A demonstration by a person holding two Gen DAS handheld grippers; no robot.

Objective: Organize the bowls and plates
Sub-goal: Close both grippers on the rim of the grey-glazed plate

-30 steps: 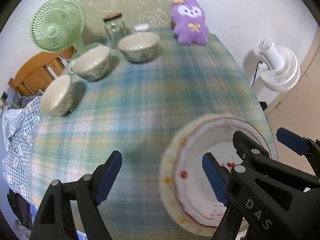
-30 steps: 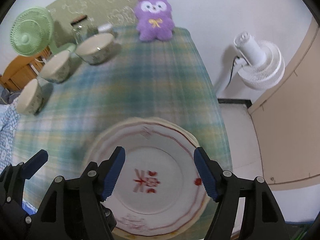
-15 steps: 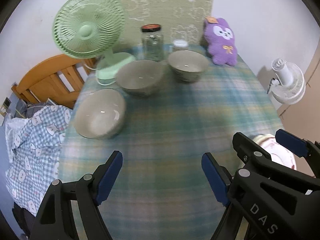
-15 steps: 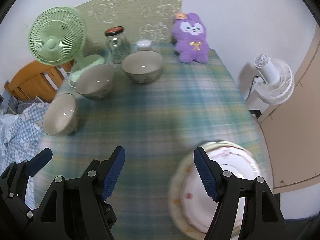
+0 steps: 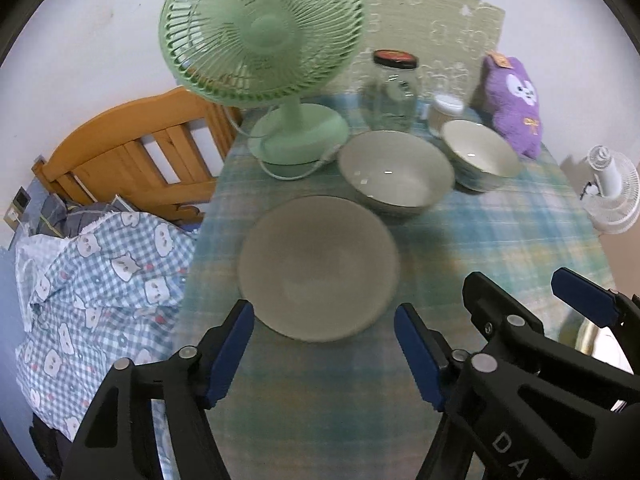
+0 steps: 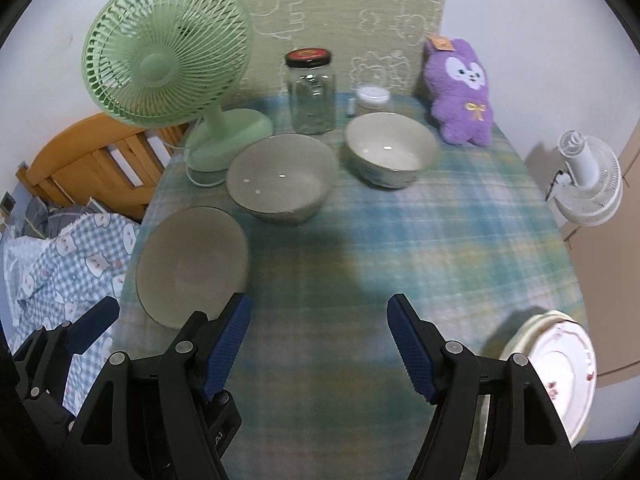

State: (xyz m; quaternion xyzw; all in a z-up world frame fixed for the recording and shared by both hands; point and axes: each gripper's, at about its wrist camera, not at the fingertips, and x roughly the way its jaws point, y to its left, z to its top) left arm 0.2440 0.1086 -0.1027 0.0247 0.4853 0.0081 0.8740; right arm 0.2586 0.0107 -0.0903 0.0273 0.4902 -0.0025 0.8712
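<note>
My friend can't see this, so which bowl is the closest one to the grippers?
Find the green fan at the table's back left. Three bowls run diagonally from the purple plush toy toward the front; take the nearest bowl, beside the checked cloth. It alone sits right at the table's left edge.

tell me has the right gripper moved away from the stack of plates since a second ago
Yes. The right gripper has swung left: the stack of plates that lay between its fingers now sits at the lower right, and the nearest bowl is just left of it.

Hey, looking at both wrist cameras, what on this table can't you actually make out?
- Stacked red-trimmed white plates: right view, count unclear; right gripper's fingers and frame edge cover them.
- Nearest grey-green ceramic bowl: motion blur hides any pattern.
- Small white-lidded jar: contents too small.
</note>
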